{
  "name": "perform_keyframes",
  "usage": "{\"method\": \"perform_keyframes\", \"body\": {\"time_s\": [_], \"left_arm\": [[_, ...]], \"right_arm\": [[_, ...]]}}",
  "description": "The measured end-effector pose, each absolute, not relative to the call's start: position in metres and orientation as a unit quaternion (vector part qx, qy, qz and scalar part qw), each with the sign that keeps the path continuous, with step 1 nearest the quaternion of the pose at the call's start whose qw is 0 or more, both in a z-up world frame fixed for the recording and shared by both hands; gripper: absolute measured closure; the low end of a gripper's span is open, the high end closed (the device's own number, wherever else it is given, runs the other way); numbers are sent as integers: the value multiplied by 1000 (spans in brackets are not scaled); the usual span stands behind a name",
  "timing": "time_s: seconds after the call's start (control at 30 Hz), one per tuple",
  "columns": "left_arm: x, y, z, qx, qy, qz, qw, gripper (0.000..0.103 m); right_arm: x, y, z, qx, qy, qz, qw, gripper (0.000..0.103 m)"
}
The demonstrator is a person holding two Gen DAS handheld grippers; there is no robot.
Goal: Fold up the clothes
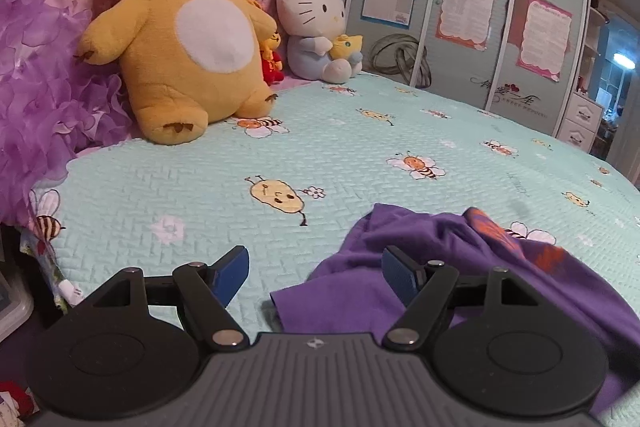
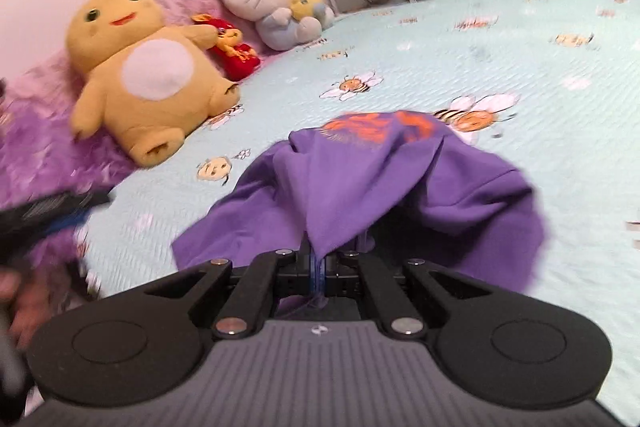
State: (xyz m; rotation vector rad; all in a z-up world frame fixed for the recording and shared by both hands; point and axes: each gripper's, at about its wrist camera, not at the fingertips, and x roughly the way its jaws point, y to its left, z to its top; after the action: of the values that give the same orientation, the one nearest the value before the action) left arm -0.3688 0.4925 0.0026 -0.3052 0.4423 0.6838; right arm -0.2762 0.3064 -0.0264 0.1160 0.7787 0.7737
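My right tongs (image 2: 318,267) are pinched tight on a bunched edge of the purple shirt (image 2: 360,179), a soft matte jersey with an orange print across its far side. From that pinch the cloth rises into a slack, tent-like drape, with rounded folds falling left and right onto the bed (image 2: 520,67). The right wrist view is smeared with blur, so finer creases are lost to me.

My left tongs (image 1: 316,277) stand wide apart, their flat blue pads holding nothing. The right pad sits over a limp corner of the shirt (image 1: 400,247); the left pad hangs above bare bedding. I cannot tell whether either pad touches anything.

The bedding is a pale mint quilt (image 1: 200,187) stitched in a brick-like pattern and dotted with cartoon bees and flowers. At the head of the bed lean a rounded yellow plush (image 1: 180,27) with a white oval belly and a white cat plush (image 1: 312,23), beside frilly purple ruffles (image 1: 40,75).
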Motion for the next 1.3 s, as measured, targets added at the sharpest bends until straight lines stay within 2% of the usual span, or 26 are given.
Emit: {"method": "perform_keyframes", "body": {"time_s": [0.2,0.27,0.33,0.4,0.43,0.53,0.6,0.87,0.9,0.93,0.97,1.0,1.17,1.3], "left_arm": [[-344,477,-8,-152,237,297,912,26],[-338,469,-6,-143,240,286,917,26],[-333,463,-4,-134,242,281,919,26],[-331,460,-2,-133,240,280,920,26],[-331,458,-2,-131,241,281,920,26],[-330,454,-3,-126,246,283,919,26],[-331,454,-5,-125,250,285,917,26],[-324,449,-10,-119,267,278,915,25],[-324,449,-11,-117,269,276,915,25],[-323,448,-12,-117,271,276,915,25],[-323,448,-13,-117,272,277,914,25],[-322,449,-14,-119,274,277,913,25],[-325,442,-10,-119,266,270,918,25],[-330,441,-3,-126,248,268,922,25]], "right_arm": [[-307,217,-55,21,429,316,846,102],[-303,201,-56,79,431,300,847,92],[-297,190,-49,129,407,289,857,75],[-283,184,-39,157,379,273,870,32],[-274,182,-34,172,366,264,875,27],[-245,175,-26,227,338,245,880,27],[-220,175,-30,272,339,246,866,23],[-143,233,-109,244,458,213,828,23],[-144,238,-111,240,450,211,834,29],[-146,243,-112,235,442,209,840,60],[-146,250,-108,230,443,222,838,81],[-148,253,-102,226,441,234,836,85],[-203,254,-22,118,297,299,899,86],[-277,243,24,10,188,387,903,86]]}}
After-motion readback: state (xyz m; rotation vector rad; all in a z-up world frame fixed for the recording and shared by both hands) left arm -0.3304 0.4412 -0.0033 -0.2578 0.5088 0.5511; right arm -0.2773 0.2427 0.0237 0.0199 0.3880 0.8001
